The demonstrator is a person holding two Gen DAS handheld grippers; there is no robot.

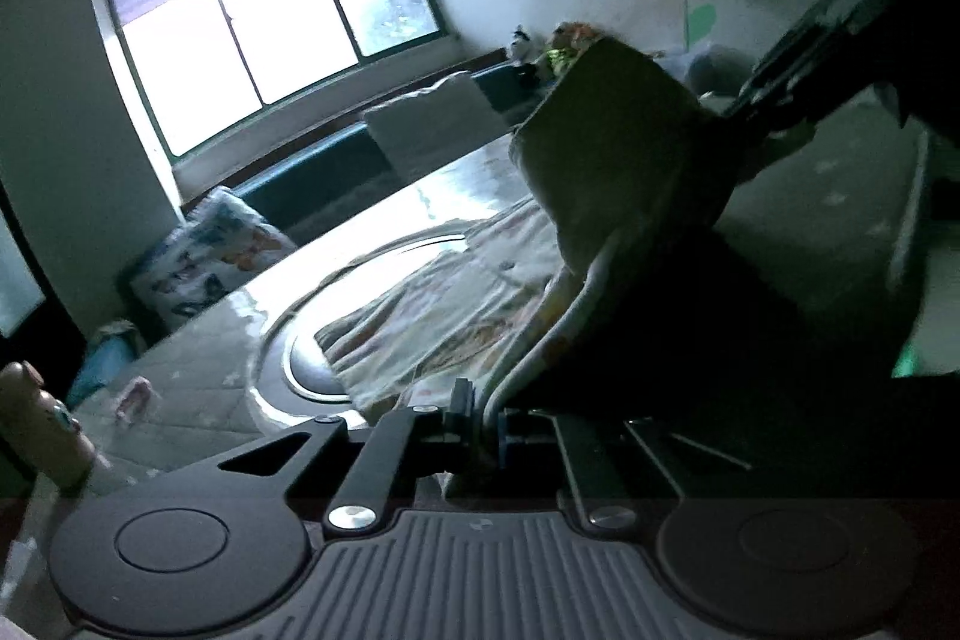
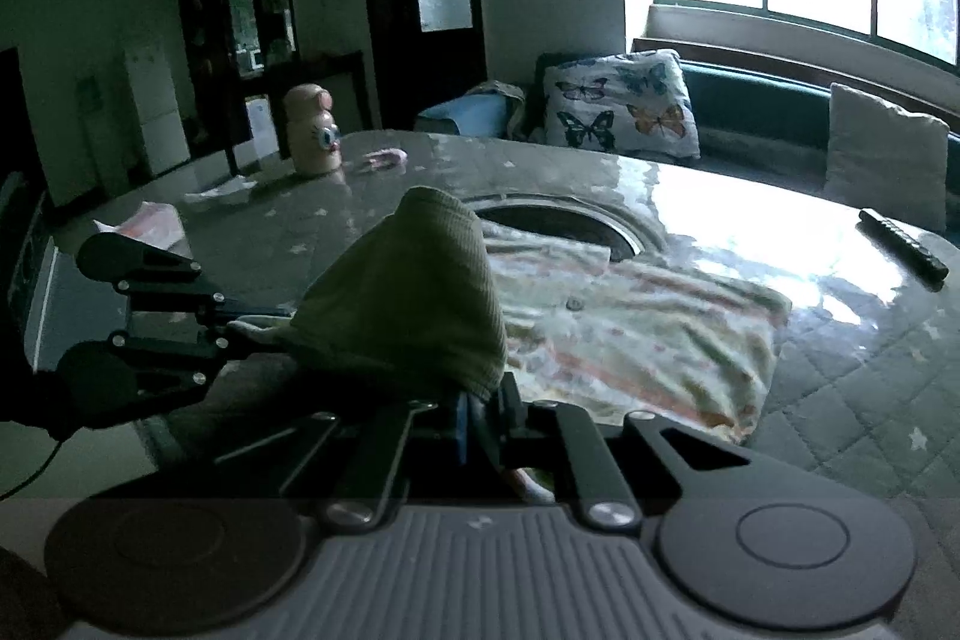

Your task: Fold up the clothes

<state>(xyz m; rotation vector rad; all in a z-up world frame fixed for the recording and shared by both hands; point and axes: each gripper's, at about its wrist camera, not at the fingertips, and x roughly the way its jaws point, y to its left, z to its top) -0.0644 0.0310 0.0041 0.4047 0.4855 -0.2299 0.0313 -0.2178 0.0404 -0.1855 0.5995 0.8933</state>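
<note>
**Two hand-held grippers pinching one olive garment above the desk**

Two hand-held grippers have hold of the same olive-green ribbed knit garment (image 2: 414,292), and we see it lifted off the desk, bunched into a peaked hump. In the right wrist view our right hand-held gripper (image 2: 480,418) has its jaws closed tight on the garment's lower hem, at about 6 o'clock of the frame. The left hand-held gripper (image 2: 264,322) comes in from 9 o'clock and is clamped on a pale edge of the same cloth.

In the left wrist view our left hand-held gripper (image 1: 480,421) is closed on a light-coloured hem, and the olive garment (image 1: 618,142) rises from it toward 1 o'clock, where the right hand-held gripper (image 1: 744,103) grips its far corner.

Beneath the raised cloth lies a pale floral-and-striped shirt with a button (image 2: 636,334), spread flat on the quilted, glossy-covered desk (image 2: 840,340) and partly covering a round dark inset (image 2: 564,220). At 2 o'clock a black remote control (image 2: 903,244) rests on the desk; at 11 o'clock stands a pink bottle with a cartoon eye (image 2: 312,130).
</note>
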